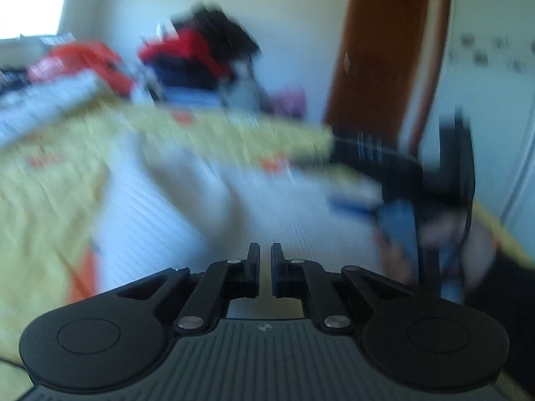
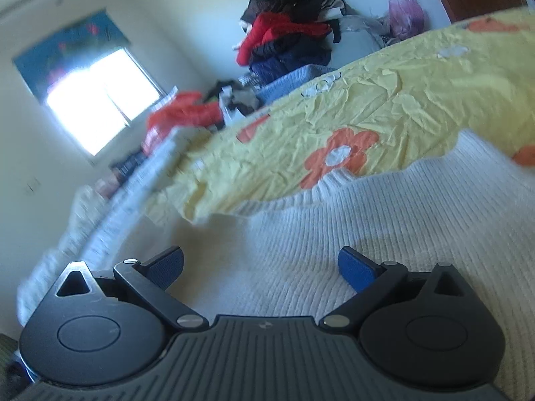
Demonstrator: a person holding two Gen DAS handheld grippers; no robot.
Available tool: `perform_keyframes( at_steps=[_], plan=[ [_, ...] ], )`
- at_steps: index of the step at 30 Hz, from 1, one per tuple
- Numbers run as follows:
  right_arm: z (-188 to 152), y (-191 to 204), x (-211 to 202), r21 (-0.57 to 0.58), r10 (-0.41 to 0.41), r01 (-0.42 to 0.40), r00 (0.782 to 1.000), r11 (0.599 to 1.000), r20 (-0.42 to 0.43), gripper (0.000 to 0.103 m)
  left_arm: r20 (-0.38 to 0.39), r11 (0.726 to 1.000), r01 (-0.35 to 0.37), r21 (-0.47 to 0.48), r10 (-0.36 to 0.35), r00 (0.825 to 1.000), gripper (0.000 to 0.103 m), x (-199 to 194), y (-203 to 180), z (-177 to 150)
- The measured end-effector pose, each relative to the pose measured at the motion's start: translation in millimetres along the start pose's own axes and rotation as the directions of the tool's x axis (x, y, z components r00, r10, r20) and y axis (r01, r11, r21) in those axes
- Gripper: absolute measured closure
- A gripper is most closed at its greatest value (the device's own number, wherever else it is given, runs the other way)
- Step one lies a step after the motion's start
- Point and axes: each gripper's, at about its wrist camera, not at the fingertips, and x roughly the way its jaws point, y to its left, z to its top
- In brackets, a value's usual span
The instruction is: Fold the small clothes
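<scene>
A white ribbed knit garment (image 2: 367, 220) lies spread on a bed covered by a yellow sheet with orange flowers (image 2: 401, 100). My right gripper (image 2: 260, 257) hovers low over the knit, its blue pads (image 2: 354, 270) wide apart, open, with nothing between them. The left wrist view is smeared by motion. There my left gripper (image 1: 264, 247) is shut, its fingers almost touching with no cloth showing between them, above the same white garment (image 1: 160, 207). At the right of that view, the right gripper (image 1: 401, 220) appears as a dark blur with blue pads.
A tall pile of black, red and navy clothes (image 2: 287, 26) sits at the bed's far side, beside orange-red items (image 2: 184, 113) and a pink bag (image 2: 404, 10). There is a bright window (image 2: 97, 100) on the left wall. A brown door (image 1: 378, 67) stands beyond the bed.
</scene>
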Motion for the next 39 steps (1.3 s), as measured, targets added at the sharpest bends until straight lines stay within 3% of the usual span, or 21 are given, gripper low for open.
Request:
perform_keyframes(
  at_steps=[1,4,8,9,11,13,14,16,18,21,24,25,26,27,31,33,34,35,37,39],
  plan=[
    [0,-3,-2,0.013,0.021,-0.021,1.000,1.000,0.009,0.001,-0.025,1.000,-0.004,0.006,0.005,1.000,0.098,6,-3,-8],
    [0,-9,-8,0.038,0.065,-0.066,0.997,0.997,0.029,0.001,0.003,0.999,-0.013,0.047,0.012,1.000,0.097,0,-7,-17],
    [-1,-6,-7,0.024,0.056,-0.057,0.998,0.998,0.020,0.001,0.034,0.999,0.043,0.021,-0.044,0.998,0.096,-17,4,-11],
    [-1,-5,-6,0.019,0.051,-0.052,0.999,0.998,0.017,0.001,0.053,0.999,0.042,0.011,-0.042,0.998,0.091,-23,7,-10],
    [-2,-5,-7,0.014,0.049,-0.049,0.999,0.999,0.016,0.001,0.097,0.999,0.017,-0.052,-0.012,0.995,0.069,-30,22,-9],
    [-2,-5,-7,0.016,0.052,-0.052,0.999,0.999,0.017,0.001,0.141,0.984,-0.051,-0.168,0.075,0.987,0.011,-41,40,-9],
    [-2,-5,-7,0.016,0.052,-0.053,0.998,0.998,0.018,0.001,0.168,0.971,-0.085,-0.225,0.124,0.978,0.009,-47,49,-13],
    [-3,-5,-7,0.015,0.052,-0.053,0.998,0.998,0.018,0.001,0.194,0.950,-0.138,-0.280,0.197,0.961,0.009,-56,62,-17],
    [-3,-5,-7,0.016,0.053,-0.053,0.998,0.998,0.018,0.001,0.191,0.944,-0.186,-0.273,0.242,0.951,0.009,-57,67,-17],
    [-3,-5,-7,0.015,0.052,-0.053,0.998,0.999,0.017,0.000,0.119,0.934,-0.255,-0.249,0.291,0.949,0.009,-36,72,-10],
    [-3,-5,-7,0.015,0.052,-0.052,0.998,0.999,0.018,0.000,0.090,0.930,-0.250,-0.270,0.283,0.955,0.010,-18,82,-1],
    [-3,-5,-7,0.015,0.052,-0.052,0.998,0.999,0.018,0.000,0.091,0.926,-0.270,-0.264,0.303,0.949,0.015,-13,82,1],
    [-3,-5,-7,0.015,0.052,-0.052,0.999,0.999,0.018,0.000,0.082,0.919,-0.300,-0.256,0.330,0.940,0.029,-7,83,4],
    [-3,-5,-7,0.015,0.052,-0.052,0.998,0.999,0.018,0.000,0.064,0.914,-0.316,-0.255,0.342,0.937,0.067,-1,83,8],
    [-3,-5,-7,0.015,0.051,-0.052,0.999,0.999,0.019,0.000,0.093,0.905,-0.336,-0.260,0.370,0.924,0.075,-5,72,16],
    [-3,-5,-7,0.017,0.053,-0.054,0.998,0.998,0.021,0.000,0.201,0.941,-0.313,-0.129,0.334,0.921,0.075,-17,33,21],
    [-3,-5,-7,0.021,0.057,-0.058,0.998,0.998,0.023,0.000,0.252,0.955,-0.297,-0.017,0.292,0.923,0.075,-20,7,22],
    [-3,-6,-7,0.027,0.063,-0.064,0.998,0.998,0.026,0.000,0.281,0.953,-0.292,0.086,0.258,0.924,0.075,-20,-16,18],
    [-2,-10,-10,0.048,0.082,-0.084,0.996,0.995,0.036,0.000,0.295,0.914,-0.285,0.290,0.198,0.935,0.075,-10,-53,0],
    [-1,-15,-13,0.076,0.109,-0.113,0.993,0.991,0.051,0.001,0.240,0.869,-0.272,0.413,0.184,0.953,0.075,8,-70,-21]
  ],
)
